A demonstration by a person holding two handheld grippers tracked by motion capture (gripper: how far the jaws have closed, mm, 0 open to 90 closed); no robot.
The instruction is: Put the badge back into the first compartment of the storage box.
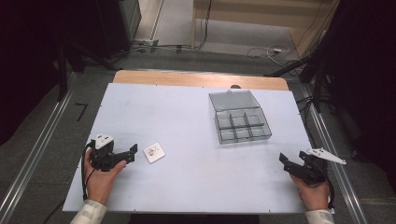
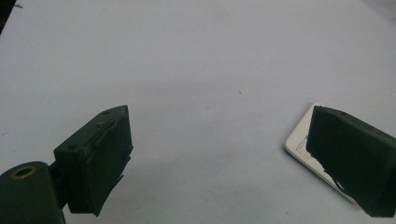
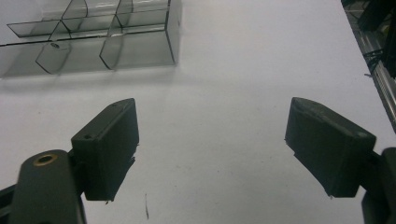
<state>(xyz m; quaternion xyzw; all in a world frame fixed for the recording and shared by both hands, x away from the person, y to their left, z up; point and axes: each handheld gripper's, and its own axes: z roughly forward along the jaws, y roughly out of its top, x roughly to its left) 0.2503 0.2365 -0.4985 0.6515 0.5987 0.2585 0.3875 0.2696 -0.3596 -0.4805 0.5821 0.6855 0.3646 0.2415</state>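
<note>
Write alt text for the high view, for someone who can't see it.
A person's hands hold black tongs at the near edge of a white table, both open and holding nothing: the left tongs beside a small white card, the right tongs at the right edge. A clear compartment box sits farther back, lid open.

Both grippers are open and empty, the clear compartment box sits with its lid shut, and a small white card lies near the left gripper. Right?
Not quite: the box has its lid open, laid back behind the compartments, as the high view shows. The rest holds: the left gripper and right gripper are open and empty, and the white card lies near the left one.
</note>
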